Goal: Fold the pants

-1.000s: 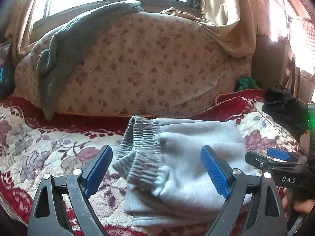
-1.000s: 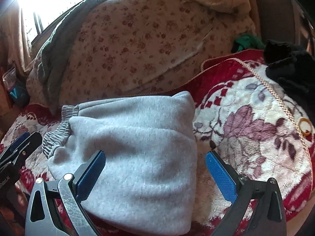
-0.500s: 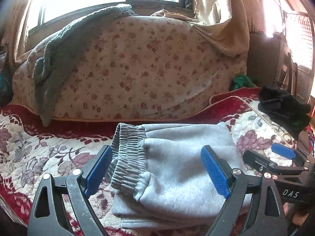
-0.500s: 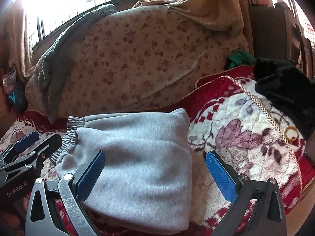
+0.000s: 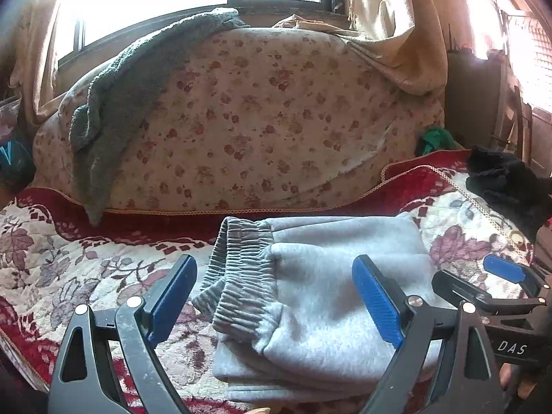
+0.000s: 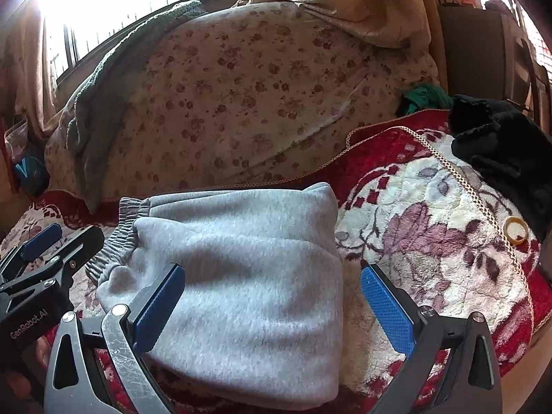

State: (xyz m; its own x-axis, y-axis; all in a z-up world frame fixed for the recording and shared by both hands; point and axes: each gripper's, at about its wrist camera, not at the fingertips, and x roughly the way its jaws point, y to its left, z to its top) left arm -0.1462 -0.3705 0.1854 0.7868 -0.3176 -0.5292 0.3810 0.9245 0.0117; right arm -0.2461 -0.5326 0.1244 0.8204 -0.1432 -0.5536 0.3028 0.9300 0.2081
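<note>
Grey fleece pants [image 5: 321, 286] lie folded into a compact stack on the red floral blanket [image 5: 69, 262], ribbed waistband to the left. They also show in the right wrist view [image 6: 248, 269]. My left gripper [image 5: 276, 286] is open and empty, hovering above the waistband side. My right gripper [image 6: 272, 293] is open and empty above the stack's right folded edge. Each gripper shows in the other's view: the right one [image 5: 483, 286] at the right, the left one [image 6: 58, 245] at the left.
A floral-covered bolster [image 5: 258, 120] with a grey knit throw [image 5: 114, 110] rises behind the pants. A black garment [image 6: 500, 145] and a tape roll [image 6: 515, 230] lie at the right, a green cloth [image 5: 434, 139] behind. Windows and curtains stand at the back.
Both grippers have drawn back and up from the folded pants, staying open. The view now takes in more of the bolster and window. The pants have not moved.
</note>
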